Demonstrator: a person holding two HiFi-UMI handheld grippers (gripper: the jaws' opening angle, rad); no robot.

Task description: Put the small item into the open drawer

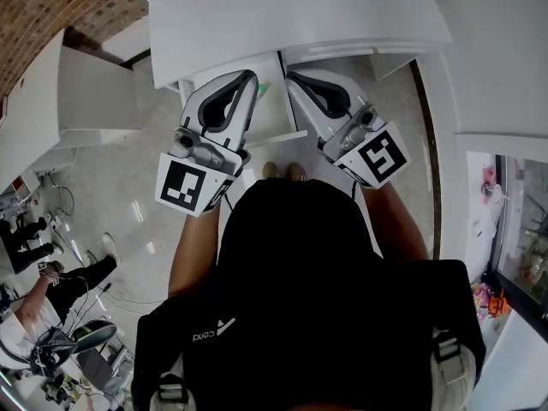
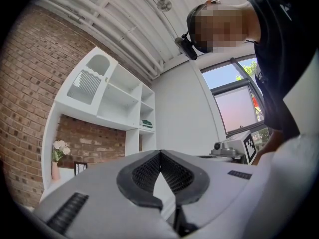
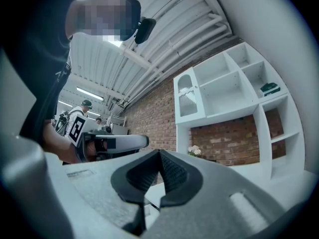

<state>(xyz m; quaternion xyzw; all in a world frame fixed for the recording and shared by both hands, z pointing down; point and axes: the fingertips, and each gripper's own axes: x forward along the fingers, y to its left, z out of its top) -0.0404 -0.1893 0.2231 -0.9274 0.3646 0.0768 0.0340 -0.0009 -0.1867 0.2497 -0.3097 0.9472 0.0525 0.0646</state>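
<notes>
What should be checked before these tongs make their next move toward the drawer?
1. Left tongs free: ok, shut, nothing between them.
2. Right tongs free: ok, shut, empty.
3. Drawer open: ok, it juts out below the counter.
4. Small item found: cannot tell; only a green sliver shows by the left tongs.
5. Bystander clear: ok, off at the left.

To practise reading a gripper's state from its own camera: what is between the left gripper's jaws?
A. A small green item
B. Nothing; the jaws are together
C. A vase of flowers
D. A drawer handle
B: in the left gripper view, the left gripper has its ribbed pads meeting at the tips, with nothing held between them.
</notes>
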